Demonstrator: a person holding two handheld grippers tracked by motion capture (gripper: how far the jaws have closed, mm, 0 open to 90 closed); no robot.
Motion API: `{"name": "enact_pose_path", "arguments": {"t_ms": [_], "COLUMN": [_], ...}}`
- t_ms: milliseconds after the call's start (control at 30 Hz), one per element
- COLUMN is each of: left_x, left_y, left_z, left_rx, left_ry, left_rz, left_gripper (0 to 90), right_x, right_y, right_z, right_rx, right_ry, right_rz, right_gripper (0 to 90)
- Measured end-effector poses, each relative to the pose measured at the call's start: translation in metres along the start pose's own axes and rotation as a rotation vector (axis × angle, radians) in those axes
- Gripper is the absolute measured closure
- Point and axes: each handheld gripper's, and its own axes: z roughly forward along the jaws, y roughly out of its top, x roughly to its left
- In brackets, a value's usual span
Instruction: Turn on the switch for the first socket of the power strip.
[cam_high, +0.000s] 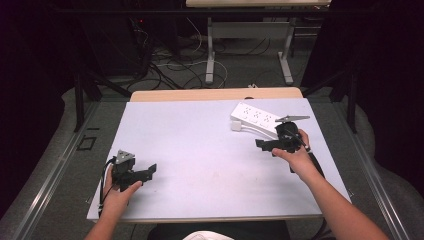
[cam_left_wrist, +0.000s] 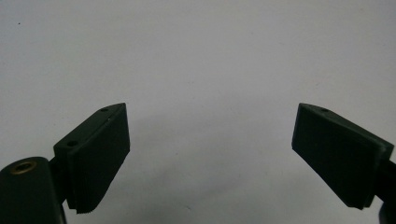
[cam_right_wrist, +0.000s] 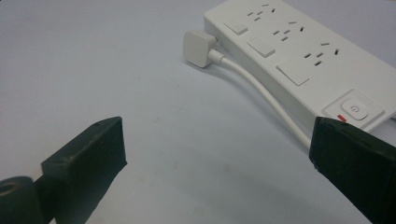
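Observation:
A white power strip (cam_high: 254, 118) lies at the back right of the white board (cam_high: 200, 150). In the right gripper view the power strip (cam_right_wrist: 303, 60) shows several sockets and a power button at its near end. Its white cable (cam_right_wrist: 261, 93) runs along its side to a white plug (cam_right_wrist: 198, 46) lying loose on the board. My right gripper (cam_high: 261, 144) is open, just in front of the strip; the right gripper (cam_right_wrist: 217, 158) has nothing between its jaws. My left gripper (cam_high: 151, 170) is open near the front left; the left gripper (cam_left_wrist: 210, 158) hovers over bare board.
A wooden table edge (cam_high: 215, 94) shows behind the board. Beyond it stand the metal legs of another desk (cam_high: 210, 55) and loose cables on the floor (cam_high: 170, 65). Metal rails (cam_high: 50, 175) run along both sides.

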Motion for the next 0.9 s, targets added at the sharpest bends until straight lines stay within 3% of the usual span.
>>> {"name": "enact_pose_path", "arguments": {"t_ms": [233, 400, 767, 900], "left_x": [0.0, 0.0, 0.0, 0.001], "left_y": [0.0, 0.0, 0.0, 0.0], "left_z": [0.0, -0.001, 0.0, -0.001], "left_rx": [0.0, 0.001, -0.004, -0.001], "left_ry": [0.001, -0.004, 0.0, -0.003], "left_rz": [0.002, 0.0, 0.006, 0.006], "left_gripper": [11.3, 11.3, 11.3, 11.4], "right_x": [0.009, 0.014, 0.033, 0.042], "right_y": [-0.006, -0.011, -0.025, -0.029], "right_z": [0.005, 0.011, 0.023, 0.025], "right_rx": [-0.012, -0.003, -0.023, -0.034], "right_ry": [0.011, 0.023, 0.041, 0.043], "right_rz": [-0.014, 0.001, -0.025, -0.055], "right_gripper": [3.6, 3.9, 4.6, 4.7]}}
